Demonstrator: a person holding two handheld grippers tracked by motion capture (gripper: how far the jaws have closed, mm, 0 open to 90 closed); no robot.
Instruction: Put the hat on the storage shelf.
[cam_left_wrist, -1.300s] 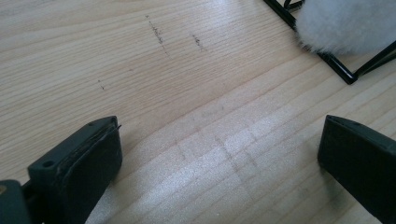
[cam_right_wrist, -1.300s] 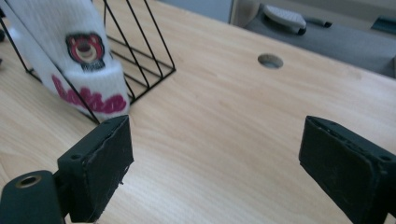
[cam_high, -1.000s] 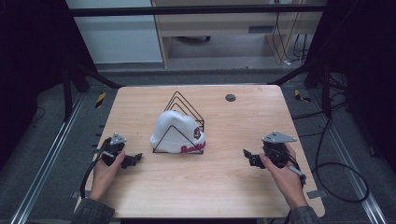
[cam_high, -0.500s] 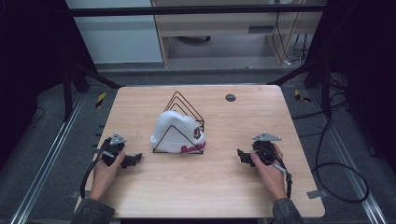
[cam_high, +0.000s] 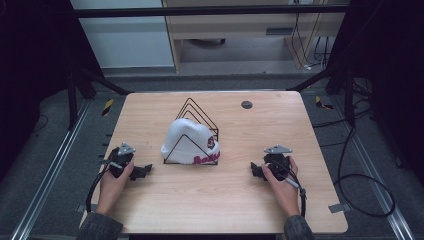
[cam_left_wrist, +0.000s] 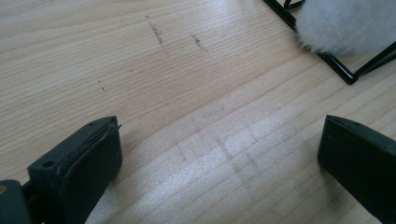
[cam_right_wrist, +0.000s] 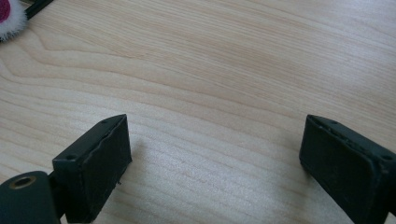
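Wood table (cam_high: 215, 200) on grey floor (cam_high: 45, 165). Metal rails (cam_high: 47, 175) both sides, cables (cam_high: 360, 175) right, beige cabinet (cam_high: 235, 25) behind, dark surroundings.

A pale wooden tabletop (cam_high: 210, 200) carries a black wire rack (cam_high: 192, 131) near its middle, with a white knit hat (cam_high: 187, 140) draped over the rack's near side. Well behind the rack, toward the far right edge, lies a small dark round disc (cam_high: 246, 104).
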